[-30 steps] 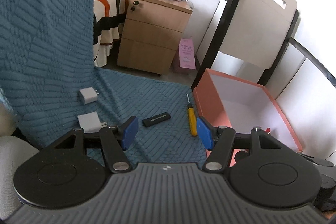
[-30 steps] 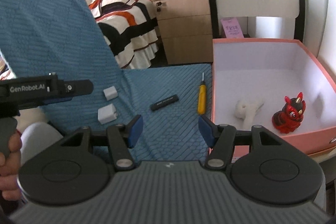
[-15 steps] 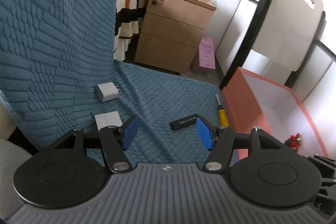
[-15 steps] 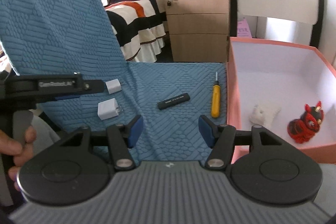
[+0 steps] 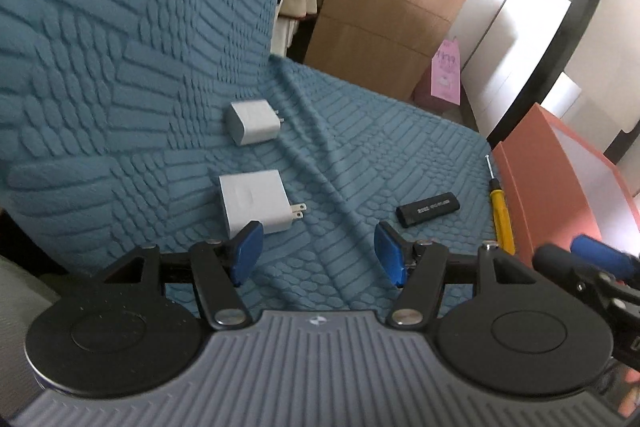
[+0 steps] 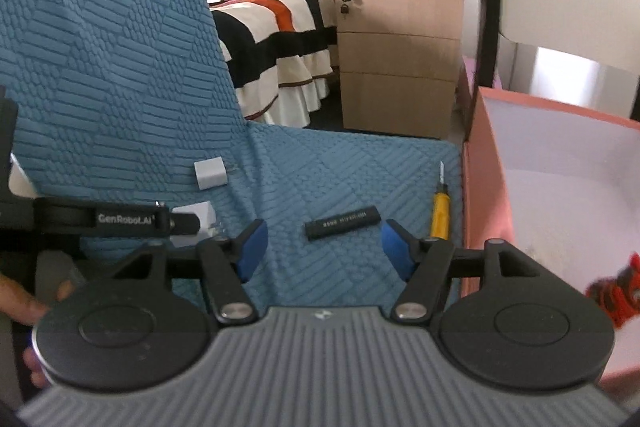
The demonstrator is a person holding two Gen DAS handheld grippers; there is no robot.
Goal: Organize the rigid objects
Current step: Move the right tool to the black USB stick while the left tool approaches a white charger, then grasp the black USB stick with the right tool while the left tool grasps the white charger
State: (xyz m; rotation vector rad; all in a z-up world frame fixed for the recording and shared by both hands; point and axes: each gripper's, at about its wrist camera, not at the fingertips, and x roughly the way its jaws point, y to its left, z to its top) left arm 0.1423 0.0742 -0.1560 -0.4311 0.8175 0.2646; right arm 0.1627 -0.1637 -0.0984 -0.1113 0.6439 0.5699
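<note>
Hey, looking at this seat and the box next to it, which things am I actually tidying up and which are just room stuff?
For the job:
small white charger
large white charger
black stick
yellow screwdriver
pink box
red figurine, already in the box

Just lying about:
wooden drawer cabinet
striped bed
blue seat cover
pink paper bag

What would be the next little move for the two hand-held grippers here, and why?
Probably the left hand-held gripper should ease down over the larger white charger and close. Its jaws are open and empty, with the charger lying flat on the blue cover just ahead of its left pad. The orange box seems the place to put it.
</note>
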